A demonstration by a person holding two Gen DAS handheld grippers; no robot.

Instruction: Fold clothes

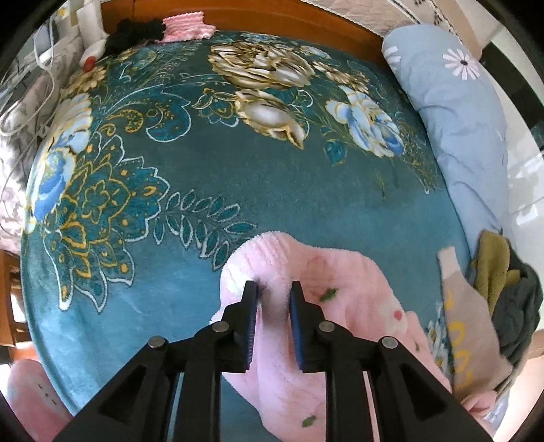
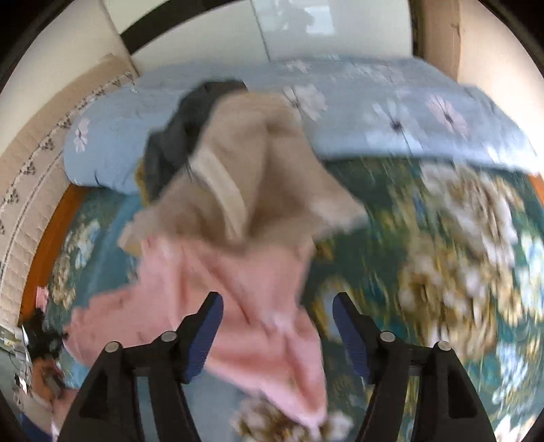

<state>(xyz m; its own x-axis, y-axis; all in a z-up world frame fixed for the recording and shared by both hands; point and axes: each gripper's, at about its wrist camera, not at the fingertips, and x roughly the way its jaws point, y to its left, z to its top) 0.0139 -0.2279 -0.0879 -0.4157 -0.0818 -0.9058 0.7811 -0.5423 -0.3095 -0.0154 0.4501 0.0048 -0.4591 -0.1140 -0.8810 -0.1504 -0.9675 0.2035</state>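
The pink garment (image 1: pixel 340 306) lies crumpled on the bed, on the teal flowered blanket (image 1: pixel 238 176), at the blanket's near edge. The left gripper (image 1: pixel 273 289) has its fingers (image 1: pixel 250 306) narrow, pinching a fluffy ridge of the pink cloth between them; that hold looks like a grip on an edge or hem, taken so the piece can be lifted and spread before folding.

The right gripper (image 2: pixel 277 302) hangs above the same pink garment (image 2: pixel 238 306) with its fingers (image 2: pixel 209 326) wide and nothing between them. It probably waits to take a second edge, though this view is badly blurred.

A beige garment (image 2: pixel 258 170) lies over the far end of the pink one, so it may drag along when the pink cloth is pulled. Past it, beside the blanket, sit a dark garment (image 2: pixel 176 136) and a light blue quilt (image 2: pixel 374 112) with daisies. At the blanket's far side, by the wooden headboard (image 1: pixel 272 17), lie a small pink cloth (image 1: pixel 187 25), something black (image 1: pixel 136 30) and white cables (image 1: pixel 40 85).
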